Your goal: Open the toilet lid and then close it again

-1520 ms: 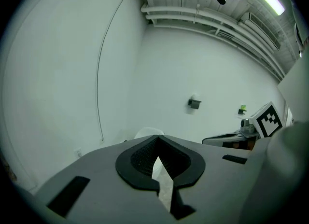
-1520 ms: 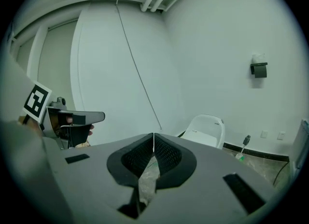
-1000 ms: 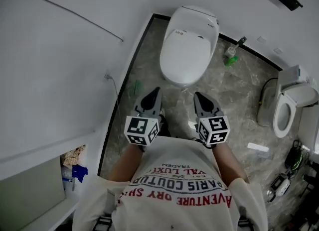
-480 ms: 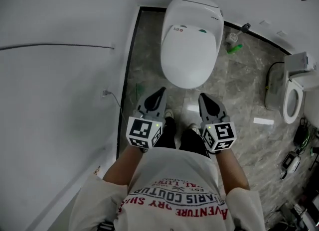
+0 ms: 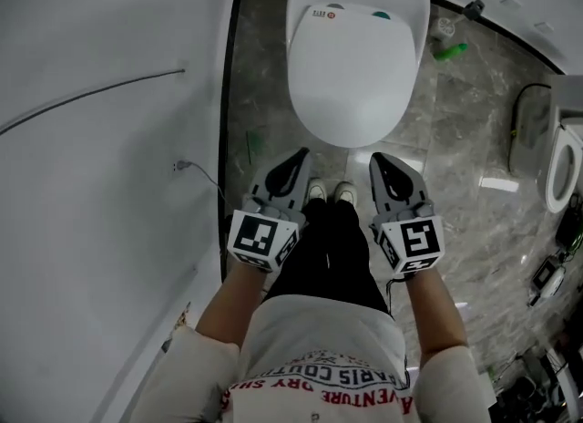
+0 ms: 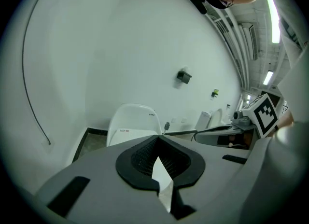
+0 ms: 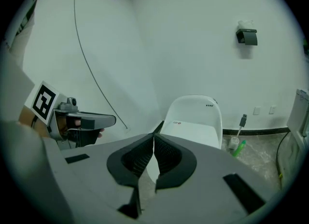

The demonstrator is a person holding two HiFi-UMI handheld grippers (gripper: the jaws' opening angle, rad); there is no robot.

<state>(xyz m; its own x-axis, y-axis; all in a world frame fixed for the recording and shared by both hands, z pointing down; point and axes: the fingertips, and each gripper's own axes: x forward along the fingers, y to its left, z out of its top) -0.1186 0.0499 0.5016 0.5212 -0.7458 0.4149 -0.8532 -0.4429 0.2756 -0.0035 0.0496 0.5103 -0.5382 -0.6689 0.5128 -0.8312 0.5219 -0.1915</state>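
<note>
Step in hand, by judgement: the approach, lid not yet touched. Glossy white oval plastic toilet lid [image 5: 353, 70]: lies flat and shut on its bowl, just ahead of the person's shoes. Left gripper [image 5: 298, 157] and right gripper [image 5: 379, 161]: jaws pressed together on nothing, short of the lid's front rim; next move likely needs a tip slipped under that rim to lift.

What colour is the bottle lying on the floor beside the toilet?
Green; the bottle shows best in the head view, on the floor right of the toilet.
</note>
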